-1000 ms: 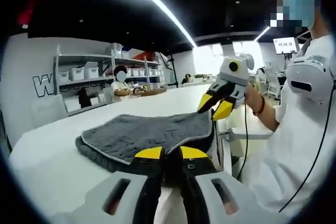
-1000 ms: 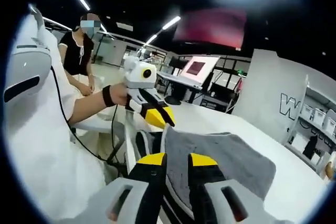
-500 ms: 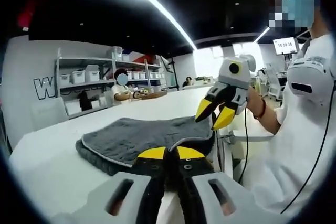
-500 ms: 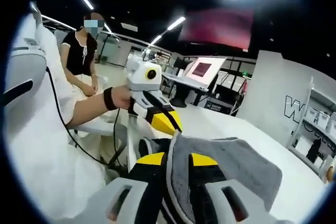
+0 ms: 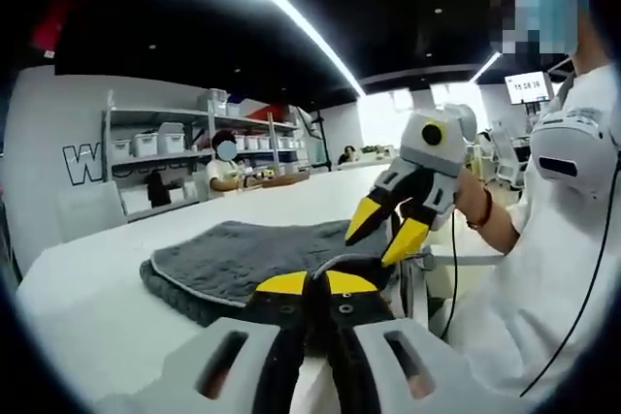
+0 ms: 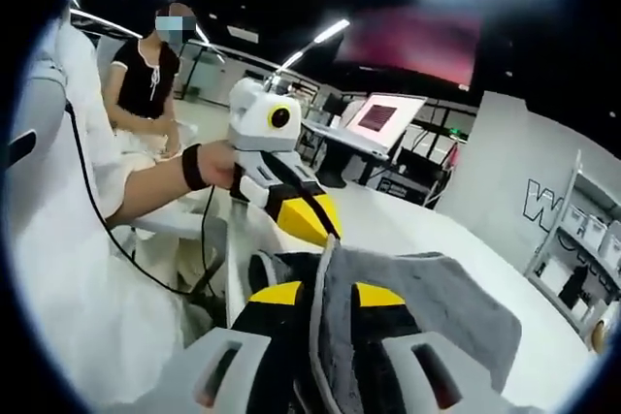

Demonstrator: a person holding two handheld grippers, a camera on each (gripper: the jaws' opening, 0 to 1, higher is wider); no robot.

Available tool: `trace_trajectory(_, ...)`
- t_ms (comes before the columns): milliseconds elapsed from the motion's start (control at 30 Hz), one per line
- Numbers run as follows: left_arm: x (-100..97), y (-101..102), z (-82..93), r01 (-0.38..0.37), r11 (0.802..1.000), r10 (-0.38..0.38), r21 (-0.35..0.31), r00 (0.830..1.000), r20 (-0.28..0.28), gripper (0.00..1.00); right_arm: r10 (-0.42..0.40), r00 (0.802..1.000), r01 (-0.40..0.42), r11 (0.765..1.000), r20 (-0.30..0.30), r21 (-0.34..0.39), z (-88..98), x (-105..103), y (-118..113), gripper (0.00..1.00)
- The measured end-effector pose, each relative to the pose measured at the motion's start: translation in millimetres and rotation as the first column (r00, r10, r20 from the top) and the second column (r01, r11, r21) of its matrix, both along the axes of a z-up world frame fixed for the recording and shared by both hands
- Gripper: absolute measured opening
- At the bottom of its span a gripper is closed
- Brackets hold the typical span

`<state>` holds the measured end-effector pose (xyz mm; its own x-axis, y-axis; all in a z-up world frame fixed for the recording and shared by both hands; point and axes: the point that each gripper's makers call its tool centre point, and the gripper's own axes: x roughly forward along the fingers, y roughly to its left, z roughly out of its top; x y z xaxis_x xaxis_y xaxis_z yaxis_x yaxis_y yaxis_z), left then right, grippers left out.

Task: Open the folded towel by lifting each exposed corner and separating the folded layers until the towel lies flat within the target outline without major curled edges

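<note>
Folded and grey, the towel (image 5: 262,254) lies on the white table (image 5: 97,307), its near edge at the table's border. Both the left gripper (image 5: 309,287) and right gripper (image 6: 320,296) pinch that towel edge, jaws closed on the cloth.

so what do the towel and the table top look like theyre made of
The towel looks like soft grey fabric, probably terry or microfibre: a matte, nubby pile with a paler stitched edge, draping limply where the right gripper pinches it. The table looks like smooth white laminate or painted board, with a faint sheen; which one I cannot tell.
</note>
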<state>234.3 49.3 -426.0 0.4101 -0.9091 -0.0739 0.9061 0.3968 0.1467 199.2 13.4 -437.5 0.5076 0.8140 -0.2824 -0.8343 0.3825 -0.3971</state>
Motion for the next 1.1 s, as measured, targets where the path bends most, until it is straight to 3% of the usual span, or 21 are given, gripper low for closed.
trace_trajectory(333, 0.3, -0.3, 3.3, 0.000, 1.000, 0.000, -0.017, 1.000, -0.016, 0.03, 0.022, 1.000, -0.021, 0.999, -0.013, 0.030, 3.8, 9.1, 17.9, 0.12)
trace_trajectory(433, -0.9, 0.1, 2.1, 0.000, 1.000, 0.000, 0.005, 1.000, -0.003, 0.03, 0.020, 1.000, -0.019, 0.999, -0.020, 0.036, 3.6, 12.5, 21.4, 0.12)
trace_trajectory(900, -3.0, -2.9, 3.3, 0.003, 1.000, -0.003, 0.014, 1.000, 0.008, 0.04, -0.012, 1.000, 0.012, 1.000, -0.027, 0.014, -0.1, 21.4, 22.0, 0.08)
trace_trajectory(1000, -2.9, -2.9, 1.8, 0.004, 1.000, -0.004, 0.019, 1.000, 0.006, 0.04, -0.030, 0.999, 0.030, 1.000, -0.012, 0.010, -0.8, 24.2, 21.3, 0.00)
trace_trajectory(1100, -2.8, -3.1, 1.2, 0.004, 1.000, -0.004, 0.019, 1.000, 0.001, 0.04, -0.027, 0.999, 0.028, 0.999, -0.023, 0.016, -2.5, 22.8, 22.5, 0.00)
